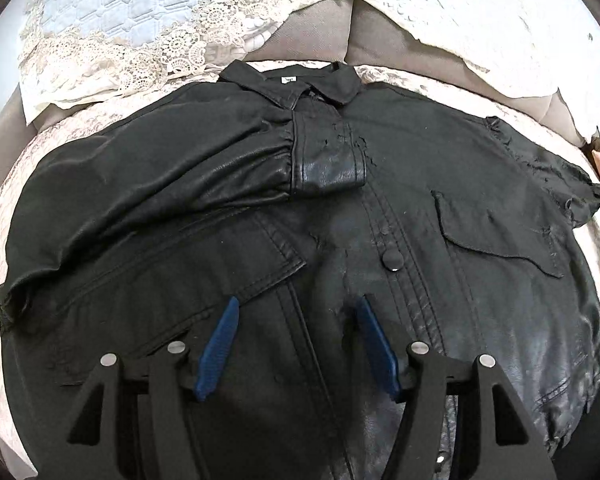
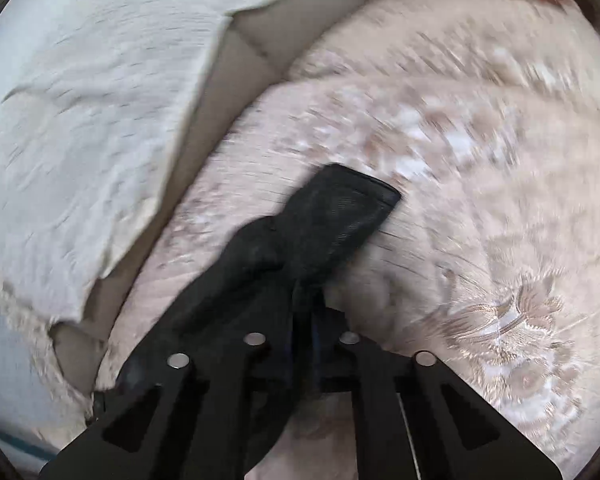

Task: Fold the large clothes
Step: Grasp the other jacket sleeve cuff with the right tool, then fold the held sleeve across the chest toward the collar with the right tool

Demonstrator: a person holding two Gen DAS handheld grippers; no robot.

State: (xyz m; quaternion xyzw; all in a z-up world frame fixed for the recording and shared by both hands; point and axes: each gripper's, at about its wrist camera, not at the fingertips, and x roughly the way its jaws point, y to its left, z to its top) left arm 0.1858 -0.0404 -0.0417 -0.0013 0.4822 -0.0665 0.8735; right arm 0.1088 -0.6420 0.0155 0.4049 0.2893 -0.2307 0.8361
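Black jacket (image 1: 440,152) on beige floral bedspread (image 2: 480,120) (blue-padded tongs (image 1: 296,312)).

Jacket (image 1: 300,220) on bedspread (image 1: 4,240), before pillows (image 1: 120,20)

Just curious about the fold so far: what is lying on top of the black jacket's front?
One sleeve is folded across the black jacket, its cuff resting just below the collar. It covers that part of the chest, so whatever lies beneath cannot be seen.

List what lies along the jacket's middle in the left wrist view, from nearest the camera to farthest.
Left gripper → round snap button → folded-over sleeve cuff → collar → grey headboard.
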